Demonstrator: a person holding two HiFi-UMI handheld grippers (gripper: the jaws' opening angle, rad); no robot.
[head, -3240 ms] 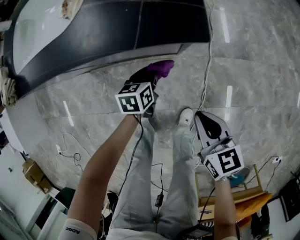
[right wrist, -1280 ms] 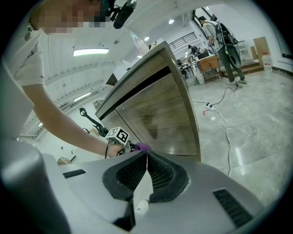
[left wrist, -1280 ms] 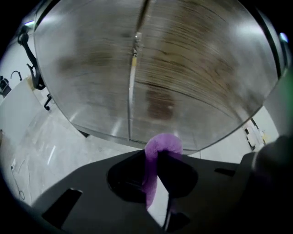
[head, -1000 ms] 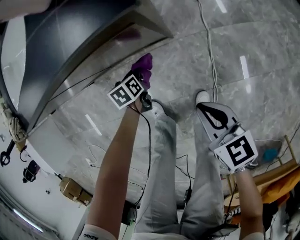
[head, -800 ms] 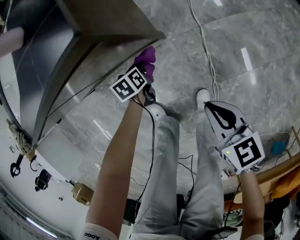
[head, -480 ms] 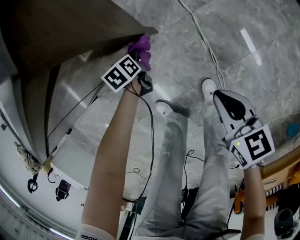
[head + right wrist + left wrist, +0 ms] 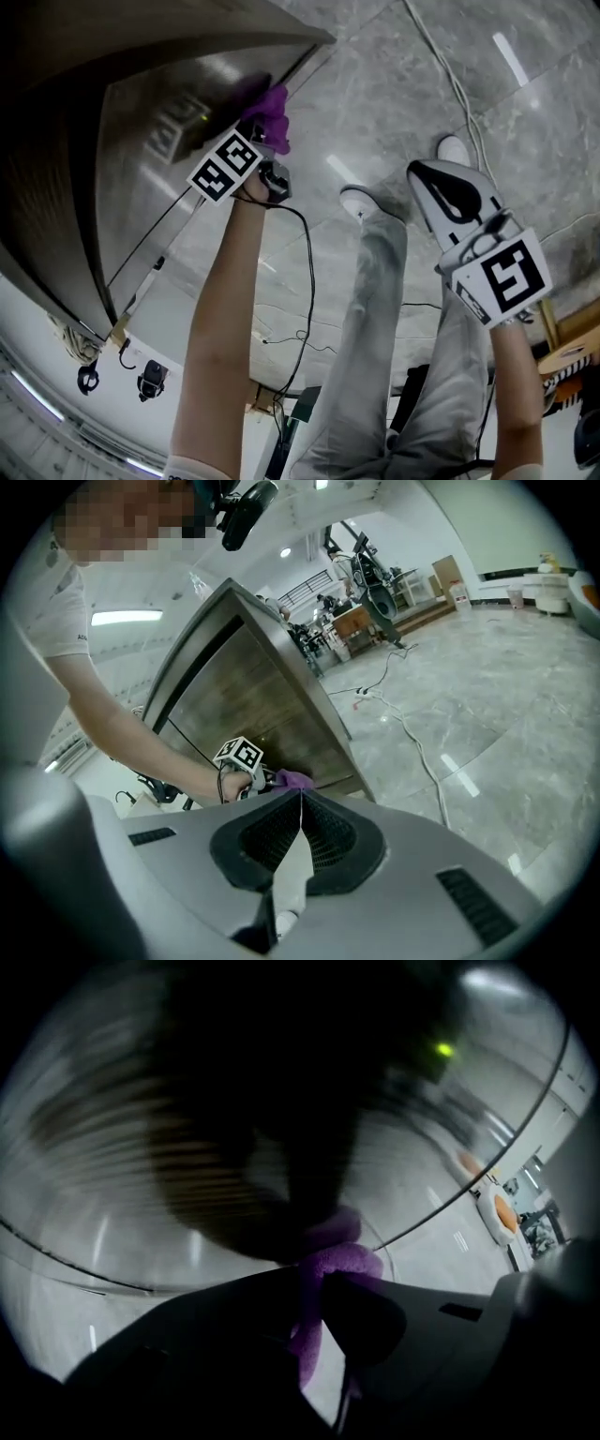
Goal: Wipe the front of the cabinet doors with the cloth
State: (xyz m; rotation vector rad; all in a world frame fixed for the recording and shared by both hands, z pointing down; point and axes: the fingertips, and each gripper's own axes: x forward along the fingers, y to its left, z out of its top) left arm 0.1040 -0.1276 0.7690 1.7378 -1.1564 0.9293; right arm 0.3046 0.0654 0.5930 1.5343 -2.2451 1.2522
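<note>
At the far left, the cabinet door (image 7: 141,159) is filling the upper corner of the head view, and its dark glossy front is mirroring a marker cube (image 7: 223,165). The left hand-held gripper (image 7: 255,127) is reaching up to it on a bare arm, its jaws clamping on the purple cloth (image 7: 269,101). The cloth is bunching out past the tips and pressing against the lower part of the door, close to its outer edge. In the left gripper view it is showing as a thin purple strip pinched between the two dark jaws, with a puff above them touching the door. A black cable (image 7: 306,253) is looping down from that gripper beside the arm. Toward the middle, the person's legs (image 7: 375,309) in pale grey trousers are standing in white shoes (image 7: 361,202) on the grey marble floor (image 7: 394,75), where a white cord (image 7: 450,70) is trailing. At the right, the right hand-held gripper (image 7: 422,171) is hanging well apart from the cabinet and pointing toward the floor, its jaws meeting at the tips and gripping nothing.
</note>
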